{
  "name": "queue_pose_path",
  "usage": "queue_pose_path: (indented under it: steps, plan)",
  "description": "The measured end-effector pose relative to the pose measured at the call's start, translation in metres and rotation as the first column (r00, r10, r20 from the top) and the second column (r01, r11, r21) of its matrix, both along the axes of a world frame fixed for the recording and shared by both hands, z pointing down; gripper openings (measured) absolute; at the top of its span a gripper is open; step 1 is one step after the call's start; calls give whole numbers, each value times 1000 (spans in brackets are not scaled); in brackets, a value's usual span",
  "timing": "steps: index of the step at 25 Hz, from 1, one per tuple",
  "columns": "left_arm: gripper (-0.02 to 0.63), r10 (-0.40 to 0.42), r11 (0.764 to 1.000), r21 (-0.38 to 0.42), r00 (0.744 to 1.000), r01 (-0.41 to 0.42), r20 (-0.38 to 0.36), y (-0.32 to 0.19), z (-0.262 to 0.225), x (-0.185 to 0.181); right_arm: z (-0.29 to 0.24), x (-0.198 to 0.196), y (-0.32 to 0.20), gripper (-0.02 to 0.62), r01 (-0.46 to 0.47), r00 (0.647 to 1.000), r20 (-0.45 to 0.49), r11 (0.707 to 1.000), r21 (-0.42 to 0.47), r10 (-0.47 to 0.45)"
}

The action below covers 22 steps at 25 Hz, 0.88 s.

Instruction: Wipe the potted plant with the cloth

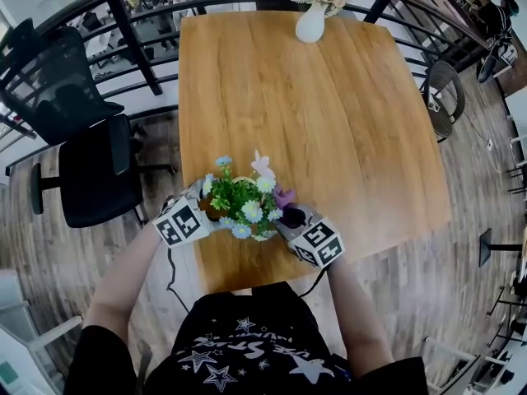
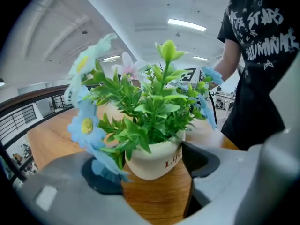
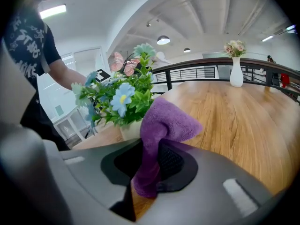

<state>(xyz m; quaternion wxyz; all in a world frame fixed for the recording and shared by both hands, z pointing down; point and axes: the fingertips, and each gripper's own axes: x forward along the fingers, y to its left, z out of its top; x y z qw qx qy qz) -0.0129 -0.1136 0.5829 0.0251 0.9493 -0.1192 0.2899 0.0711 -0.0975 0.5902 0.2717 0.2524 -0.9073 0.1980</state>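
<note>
Purple cloth (image 3: 161,125) is what my right gripper (image 3: 149,165) holds. Its jaws are clamped on the lower part of the fabric, and the free end stands up above them in a soft bunched fold. That fold sits just beside the potted plant (image 2: 150,111), at the foliage on the side nearest this gripper. I cannot tell from any view whether it actually touches the leaves.

My left gripper (image 2: 153,172) meets the plant from the opposite side. Its jaws stand wide with the white pot (image 2: 157,161) between them, and the pot fills the gap. One pad meets the pot's wall, and the other lies against it with a blue flower (image 2: 86,125) and some leaves in front.

The pot stands upright on the wooden counter (image 1: 329,122), close to its near edge, just in front of the person's body. It carries green sprigs, pale blue daisies and a pink-white bloom (image 1: 262,164) at the top. A white vase (image 1: 311,25) of pale flowers stands at the counter's far edge, well apart from the plant. A black chair (image 1: 95,167) stands on the floor off the counter's left side.
</note>
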Motion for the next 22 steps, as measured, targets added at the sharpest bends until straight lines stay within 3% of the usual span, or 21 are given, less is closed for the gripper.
queue_pose_path:
  steps: [6,13,22]
  plan:
    - [396,-83,996,6,996,83,-20,-3,-1,2,0,-5,16,81,-13,1000,22,1000,-23,13]
    - [396,-206,979,5,978,206,-27,-1,-1,8,-1,-3,20,83,-137,987,80,989,-61,142]
    - [396,-387,922,-5,922,387,-22,2,1,18,-1,-5,34,83,-155,982,101,985,-74,162]
